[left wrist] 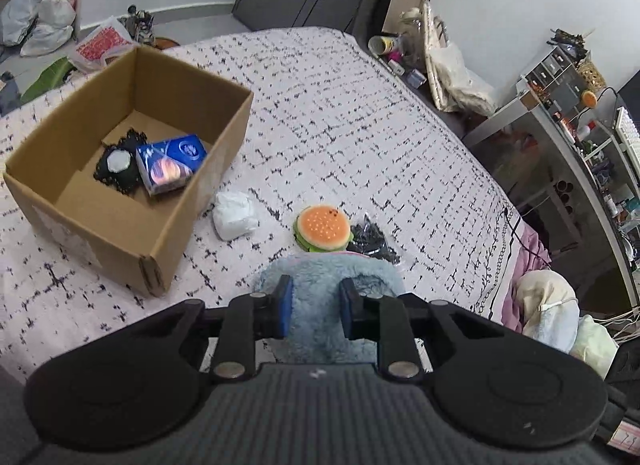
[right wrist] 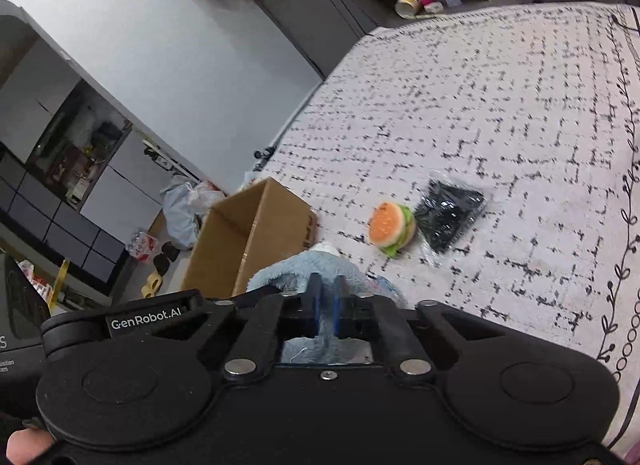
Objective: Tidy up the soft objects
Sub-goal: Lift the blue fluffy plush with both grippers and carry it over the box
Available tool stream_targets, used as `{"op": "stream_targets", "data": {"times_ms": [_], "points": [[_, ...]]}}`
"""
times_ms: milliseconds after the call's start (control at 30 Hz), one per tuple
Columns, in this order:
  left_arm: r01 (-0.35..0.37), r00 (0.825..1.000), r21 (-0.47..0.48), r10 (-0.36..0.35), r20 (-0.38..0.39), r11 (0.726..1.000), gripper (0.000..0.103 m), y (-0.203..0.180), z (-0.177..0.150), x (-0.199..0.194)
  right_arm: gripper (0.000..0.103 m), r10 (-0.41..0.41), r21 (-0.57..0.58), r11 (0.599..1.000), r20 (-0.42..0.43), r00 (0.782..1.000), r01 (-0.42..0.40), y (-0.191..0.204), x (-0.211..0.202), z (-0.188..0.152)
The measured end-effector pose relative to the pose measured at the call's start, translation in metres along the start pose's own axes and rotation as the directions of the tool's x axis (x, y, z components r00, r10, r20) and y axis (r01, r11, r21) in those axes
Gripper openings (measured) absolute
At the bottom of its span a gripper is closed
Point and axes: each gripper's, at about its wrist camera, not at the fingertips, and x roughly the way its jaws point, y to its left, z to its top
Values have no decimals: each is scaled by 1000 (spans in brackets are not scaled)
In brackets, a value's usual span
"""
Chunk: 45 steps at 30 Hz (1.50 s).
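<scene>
Both the left gripper and right gripper are pinching the fluffy blue plush, with the burger toy and cardboard box sitting just ahead of the jaws.

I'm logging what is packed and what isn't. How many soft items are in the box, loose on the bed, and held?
In the cardboard box: 2 (blue tissue pack, black-and-white item)
Loose on the bed: 3 (white bundle, burger plush, black bag)
Held: 1 (blue fluffy plush)
Total: 6
</scene>
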Motion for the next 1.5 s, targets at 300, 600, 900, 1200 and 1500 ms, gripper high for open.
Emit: {"op": "stream_targets", "data": {"times_ms": [300, 600, 900, 1200, 1500], "points": [[31, 999, -1, -31, 40, 1000, 22, 9, 13, -19, 1, 62, -6, 998, 58, 996, -62, 14, -7, 2], [57, 996, -7, -57, 62, 998, 22, 27, 25, -28, 0, 88, -12, 996, 78, 993, -88, 33, 3, 6], [86, 994, -37, -83, 73, 996, 21, 52, 42, -29, 1, 80, -57, 996, 80, 994, -75, 59, 16, 9], [85, 994, -72, -79, 78, 994, 21, 85, 62, -32, 1, 91, -102, 991, 79, 993, -82, 88, 42, 7], [69, 996, -111, -63, 56, 991, 20, 124, 75, -24, 1, 94, -121, 989, 35, 995, -89, 108, 73, -4]]}}
